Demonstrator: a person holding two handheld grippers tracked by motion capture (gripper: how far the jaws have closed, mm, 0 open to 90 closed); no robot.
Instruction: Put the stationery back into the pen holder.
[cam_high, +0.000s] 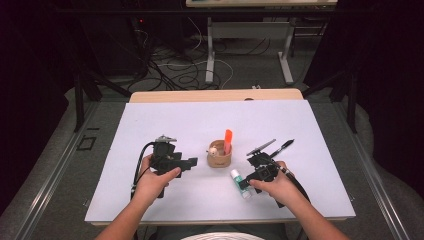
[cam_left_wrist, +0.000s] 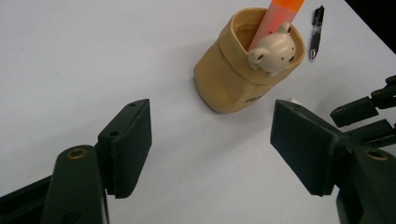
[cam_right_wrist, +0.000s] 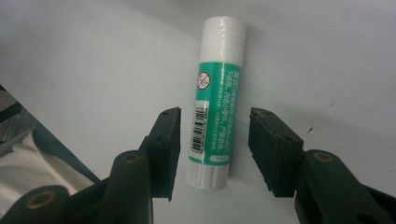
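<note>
Right fingers (cam_right_wrist: 212, 151) straddle the glue stick (cam_right_wrist: 215, 100), one pad each side of its lower, labelled end; small gaps show on both sides, so spread around it, not pinching yet. The stick lies flat on the white surface (cam_high: 165, 120), white cap end pointing away from my right fingers, green label with barcode facing up. From the high view the glue stick (cam_high: 240, 182) sits just right of centre near my edge, right under the right fingers (cam_high: 246, 184), a little in front of the tan pen cup (cam_high: 219, 156). Left fingers (cam_left_wrist: 210, 147) are spread wide with nothing between them, hovering over bare surface, aimed at the pen cup (cam_left_wrist: 233, 79), which is near but apart from them. The cup has a small bear figure (cam_left_wrist: 273, 49) on its rim and an orange marker (cam_left_wrist: 278, 16) standing inside. A black pen (cam_high: 281, 147) lies beyond my right hand; next to it is a grey slanted piece, probably part of the gripper, too small to be sure. Room is dark: grey floor, tangled cables (cam_high: 175, 70), white legs of another table (cam_high: 211, 50) behind.
</note>
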